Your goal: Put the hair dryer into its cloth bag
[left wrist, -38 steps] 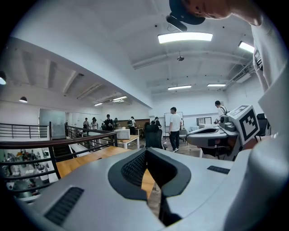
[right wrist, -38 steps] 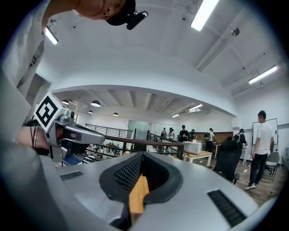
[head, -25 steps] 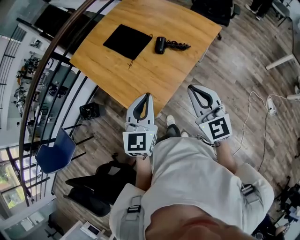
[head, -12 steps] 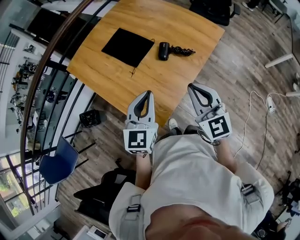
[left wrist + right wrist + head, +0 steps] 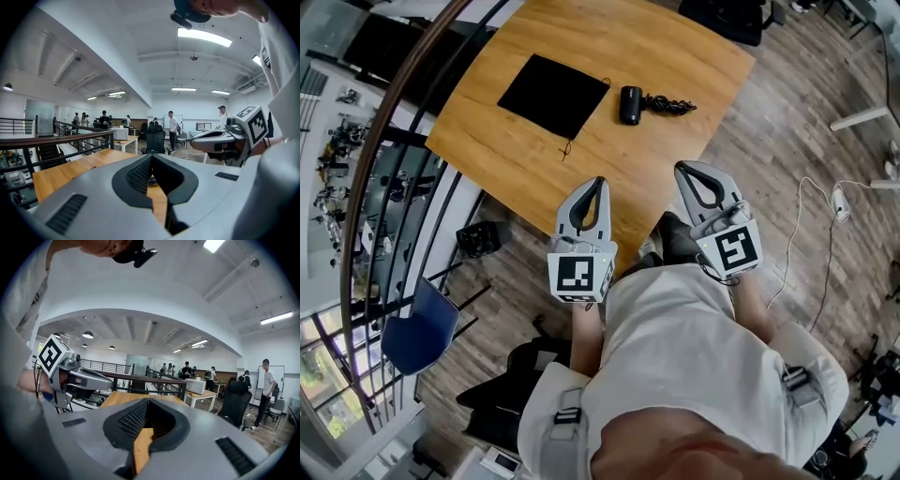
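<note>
Head view shows left tool [image 5: 599, 180] and right tool [image 5: 683, 168] pressed together, empty; hair dryer [image 5: 629, 103] lies at cloth bag's [image 5: 553, 94] three o'clock.

A wooden table [image 5: 675, 47] carries a flat black bag [image 5: 553, 94]. Just right of the bag lies a black dryer [image 5: 629, 103], its cord [image 5: 670, 105] bunched beside it.

One table [image 5: 675, 56], one cloth bag [image 5: 553, 94], one hair dryer [image 5: 628, 103], one blue chair [image 5: 417, 323], two tools [image 5: 599, 182] [image 5: 684, 169].
</note>
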